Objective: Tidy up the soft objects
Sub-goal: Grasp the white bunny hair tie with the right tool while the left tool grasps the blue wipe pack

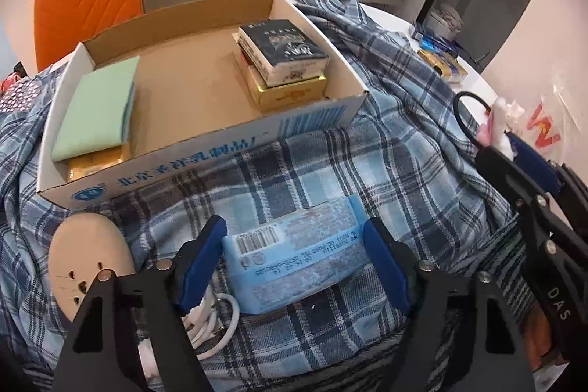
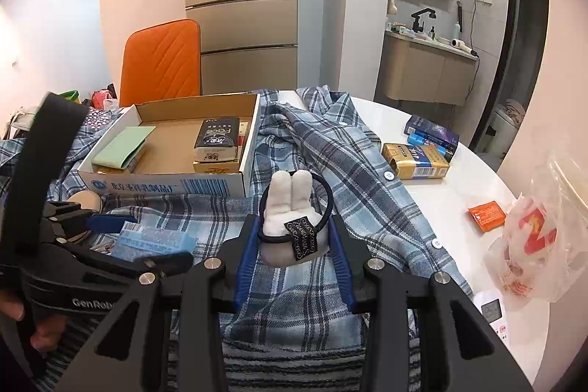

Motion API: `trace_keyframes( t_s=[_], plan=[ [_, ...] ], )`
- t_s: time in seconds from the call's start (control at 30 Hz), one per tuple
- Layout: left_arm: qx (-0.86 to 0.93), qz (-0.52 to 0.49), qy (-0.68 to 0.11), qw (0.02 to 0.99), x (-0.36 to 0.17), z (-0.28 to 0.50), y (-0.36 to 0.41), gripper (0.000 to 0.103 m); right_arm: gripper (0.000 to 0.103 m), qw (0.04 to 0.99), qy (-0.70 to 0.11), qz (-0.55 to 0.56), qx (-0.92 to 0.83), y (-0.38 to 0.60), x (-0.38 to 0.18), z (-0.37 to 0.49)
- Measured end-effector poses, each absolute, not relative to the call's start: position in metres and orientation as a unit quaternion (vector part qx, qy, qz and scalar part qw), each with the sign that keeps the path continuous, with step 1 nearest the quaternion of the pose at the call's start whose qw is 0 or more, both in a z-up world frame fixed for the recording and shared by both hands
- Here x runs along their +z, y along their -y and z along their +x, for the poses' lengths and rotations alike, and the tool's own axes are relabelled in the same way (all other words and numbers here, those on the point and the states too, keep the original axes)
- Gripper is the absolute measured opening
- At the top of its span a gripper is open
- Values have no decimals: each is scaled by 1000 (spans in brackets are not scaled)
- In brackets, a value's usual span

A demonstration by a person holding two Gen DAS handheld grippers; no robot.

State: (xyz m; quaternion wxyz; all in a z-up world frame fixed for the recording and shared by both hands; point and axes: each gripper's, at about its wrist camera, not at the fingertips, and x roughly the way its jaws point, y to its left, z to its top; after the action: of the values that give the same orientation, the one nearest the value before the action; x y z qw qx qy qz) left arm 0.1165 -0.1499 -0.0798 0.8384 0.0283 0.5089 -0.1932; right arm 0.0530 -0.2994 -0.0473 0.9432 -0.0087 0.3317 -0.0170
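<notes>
Left to right: the cardboard box, already holding a green pack and stacked cartons, is set on the plaid shirt toward the tabletop's far edge. The left gripper straddles the blue tissue pack, its fingers spread at its ends, contact unclear. A white cable lies alongside. The right gripper is held pinching the plush rabbit hair tie, apparently awaiting boxing.
</notes>
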Motion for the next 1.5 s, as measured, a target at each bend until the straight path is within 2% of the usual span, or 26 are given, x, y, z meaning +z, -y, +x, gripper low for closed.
trace_keyframes(
  t_s=[0.07, 0.13, 0.17, 0.3, 0.37, 0.43, 0.5, 0.57, 0.67, 0.9, 1.07, 1.13, 1.2, 1.33, 1.43, 1.47, 1.5],
  plan=[
    [-192, 18, -506, 841, -76, 115, 144, 69, 40, 943, -332, -9, -17, 299, -48, 53],
    [-193, 11, -499, 845, -70, 112, 138, 60, 40, 943, -332, -9, -17, 300, -47, 53],
    [-192, 9, -493, 848, -66, 110, 136, 45, 40, 943, -331, -9, -17, 300, -47, 53],
    [-197, 2, -477, 856, -51, 104, 128, 38, 40, 944, -330, -12, -18, 300, -47, 53],
    [-200, 4, -472, 859, -45, 101, 126, 38, 40, 944, -328, -17, -19, 298, -47, 52],
    [-199, 8, -466, 862, -40, 97, 126, 43, 40, 946, -324, -19, -19, 298, -46, 50],
    [-195, 4, -458, 867, -36, 96, 124, 87, 40, 947, -319, -18, -18, 298, -44, 48],
    [-196, -8, -444, 874, -34, 95, 124, 101, 40, 948, -319, -18, -19, 298, -43, 48],
    [-212, 5, -454, 865, -37, 98, 133, 101, 40, 948, -319, -16, -19, 298, -42, 47],
    [-287, 146, -450, 833, -51, 96, 158, 101, 40, 948, -319, -2, -17, 303, -41, 46],
    [-317, 191, -475, 799, -65, 98, 164, 101, 40, 947, -322, 5, -12, 305, -42, 48],
    [-318, 194, -477, 797, -68, 103, 164, 98, 40, 947, -322, 5, -12, 305, -42, 48],
    [-321, 188, -485, 791, -72, 109, 166, 86, 40, 947, -322, 5, -12, 304, -43, 48],
    [-325, 210, -496, 777, -85, 113, 176, 83, 40, 946, -325, 4, -9, 303, -43, 49],
    [-334, 212, -507, 766, -91, 113, 179, 73, 40, 945, -327, 4, -8, 303, -44, 49],
    [-331, 217, -504, 768, -91, 113, 180, 66, 40, 945, -328, 5, -8, 303, -44, 50],
    [-334, 216, -500, 769, -90, 112, 180, 51, 40, 945, -328, 5, -8, 304, -44, 50]
  ],
)
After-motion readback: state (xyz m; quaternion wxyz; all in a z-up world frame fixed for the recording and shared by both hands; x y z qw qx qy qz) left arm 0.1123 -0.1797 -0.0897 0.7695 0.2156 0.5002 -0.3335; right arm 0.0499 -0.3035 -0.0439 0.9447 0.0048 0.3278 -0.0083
